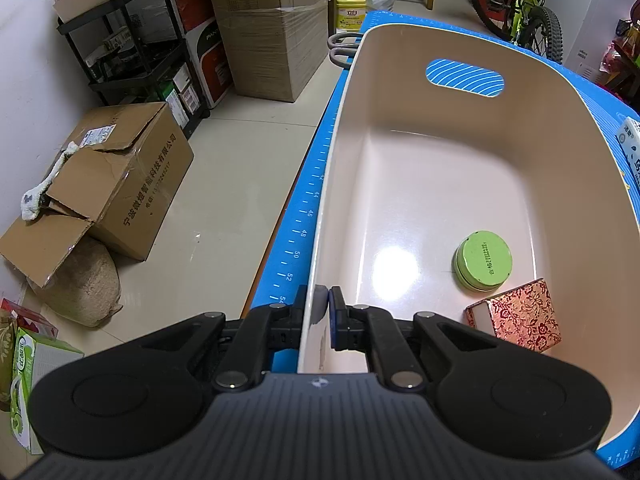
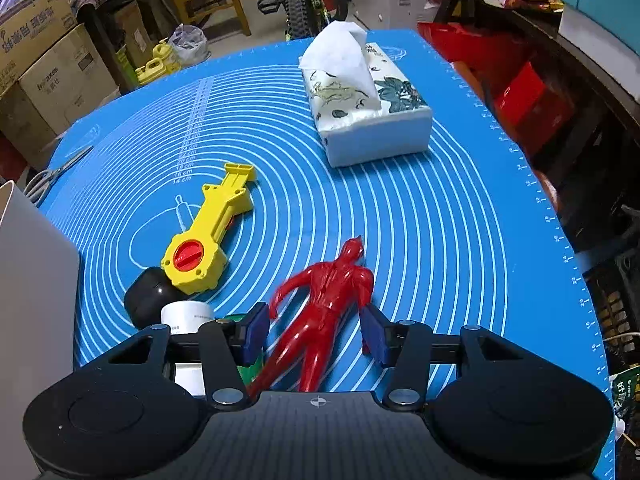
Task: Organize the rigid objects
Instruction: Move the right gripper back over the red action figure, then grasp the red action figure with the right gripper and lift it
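Presently, items as follows. Left gripper [image 1: 322, 312]: its fingers are pinching the near-left wall of the cream bin [image 1: 344, 128], one pad outside, one inside; the bin is sitting on the blue mat [image 1: 298, 216], along the mat's left edge. Inside the bin, toward the near right: a round green tin [image 1: 483, 261], lying flat on the floor; a red floral-patterned box [image 1: 518, 316], just beside the tin and nearer the gripper. Grey scissor handles [image 1: 340, 46] are showing beyond the bin's far-left corner.

Right gripper [image 2: 316, 330]: fingers are spreading wide, flanking the waist of a red figure [image 2: 326, 296] without visibly touching it; the figure is lying flat on the mat, head pointing away. To its left: a yellow toy [image 2: 208, 232] with a red dial, resting against a black wheel [image 2: 146, 296]; a white cylinder [image 2: 187, 314] is standing just in front of the wheel, partly hidden behind the left finger. Farther off: a tissue box [image 2: 372, 116] with a sheet sticking up; scissors [image 2: 52, 176] at the mat's left edge; the bin's outer wall [image 2: 36, 300] at far left.
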